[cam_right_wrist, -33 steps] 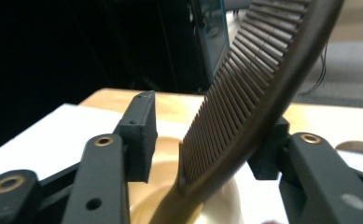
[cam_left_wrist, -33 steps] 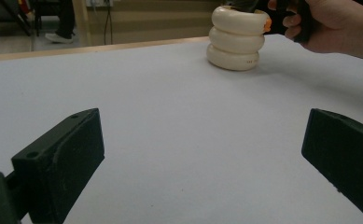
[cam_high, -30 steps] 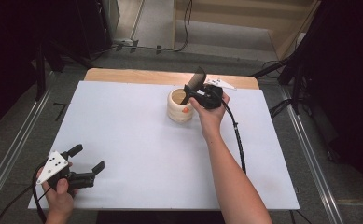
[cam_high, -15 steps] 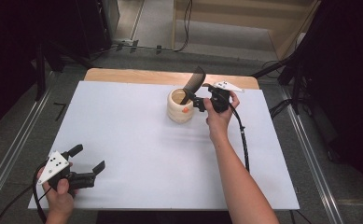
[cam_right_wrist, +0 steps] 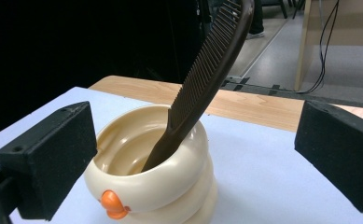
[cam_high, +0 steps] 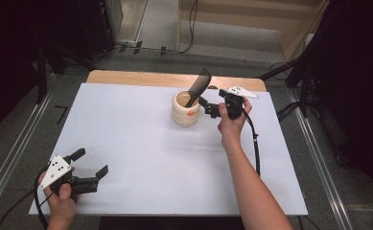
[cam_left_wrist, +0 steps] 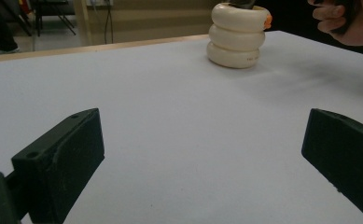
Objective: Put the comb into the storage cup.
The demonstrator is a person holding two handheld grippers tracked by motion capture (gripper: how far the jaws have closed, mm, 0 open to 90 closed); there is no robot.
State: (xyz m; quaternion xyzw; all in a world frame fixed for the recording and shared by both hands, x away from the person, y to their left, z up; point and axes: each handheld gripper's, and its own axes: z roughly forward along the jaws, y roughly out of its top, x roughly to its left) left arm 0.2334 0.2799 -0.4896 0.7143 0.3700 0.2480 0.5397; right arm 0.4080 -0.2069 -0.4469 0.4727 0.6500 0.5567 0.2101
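**Comb stands in the cream pot, right jaws wide beside it**

We are looking down on the white worktop (cam_high: 141, 143), and the action sits toward its far edge. The cream ribbed pot (cam_high: 186, 109) stands upright there, built like three stacked rings, with a small orange knob on its side. Leaning inside it is the dark brown comb (cam_high: 198, 86), handle end down in the pot, toothed end tilting up and out over the rim toward the back.

The right gripper (cam_high: 212, 106) sits just beside the pot on its right, pointing at it. Its jaws have just been opening, and now they stand as wide as they go, with nothing pressed between the pads. From the right gripper view we see the pot and comb framed between the two black jaws, neither pad touching them: the comb rests on its own against the pot's rim.

The left gripper (cam_high: 92, 165) is well apart from all this, at the near left corner of the worktop, held low over the sheet. Its jaws are wide open too, and they hold nothing; in the left gripper view we see bare white sheet between them and the pot far off.

For writing, there is a faint line of small marks on the pot's lowest ring in the left gripper view, too small for us to read. We spot no brand or label elsewhere.
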